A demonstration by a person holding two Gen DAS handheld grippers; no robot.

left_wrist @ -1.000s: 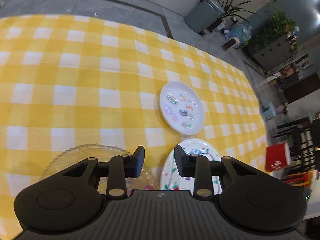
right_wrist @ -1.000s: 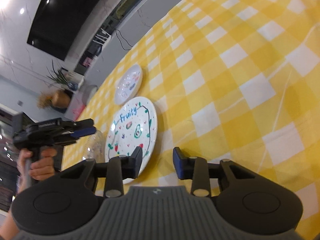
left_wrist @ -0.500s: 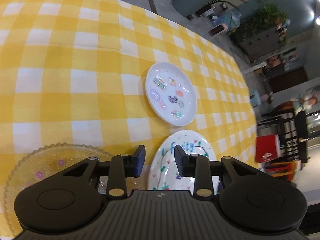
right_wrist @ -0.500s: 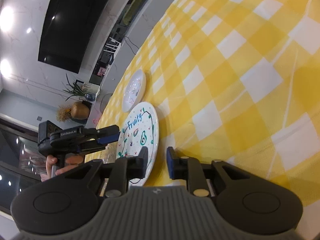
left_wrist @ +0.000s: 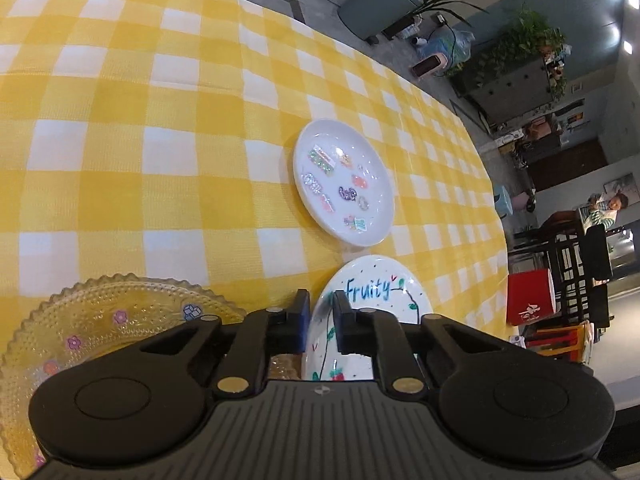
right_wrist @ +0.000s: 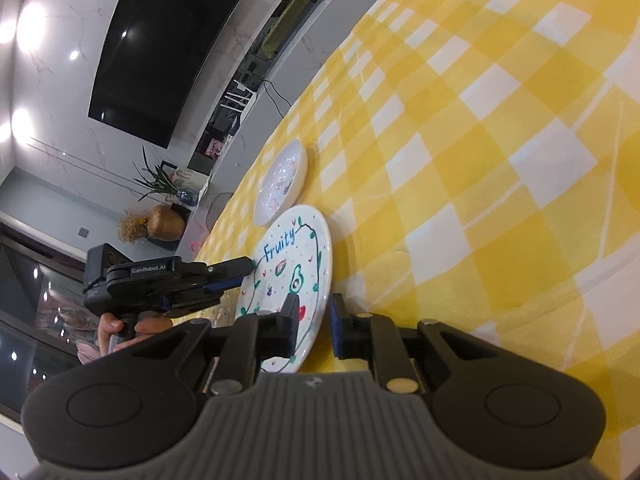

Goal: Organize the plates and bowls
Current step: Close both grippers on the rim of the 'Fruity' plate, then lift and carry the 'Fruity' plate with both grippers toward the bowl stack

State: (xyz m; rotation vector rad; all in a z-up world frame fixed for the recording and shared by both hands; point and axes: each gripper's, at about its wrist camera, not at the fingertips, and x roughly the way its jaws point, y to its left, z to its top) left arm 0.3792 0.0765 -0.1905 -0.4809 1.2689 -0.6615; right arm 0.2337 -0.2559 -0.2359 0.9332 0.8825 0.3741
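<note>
A white plate lettered "Fruity" lies on the yellow checked tablecloth. My left gripper has narrowed around its left rim, one finger on each side. My right gripper has closed in around the plate's near right rim the same way. I cannot tell whether the pads press the plate. A smaller white plate with stickers lies just beyond; it also shows in the right wrist view. A clear beaded glass plate sits to the left, partly under my left gripper.
The table's far edge curves round behind the plates. Beyond it are a red box, dark chairs, potted plants and a grey bin. A black TV hangs on the wall in the right wrist view.
Both grippers have narrowed their jaws and moved onto the rims of the "Fruity" plate. The left gripper shifted right, from over the glass plate to the plate's left edge.
</note>
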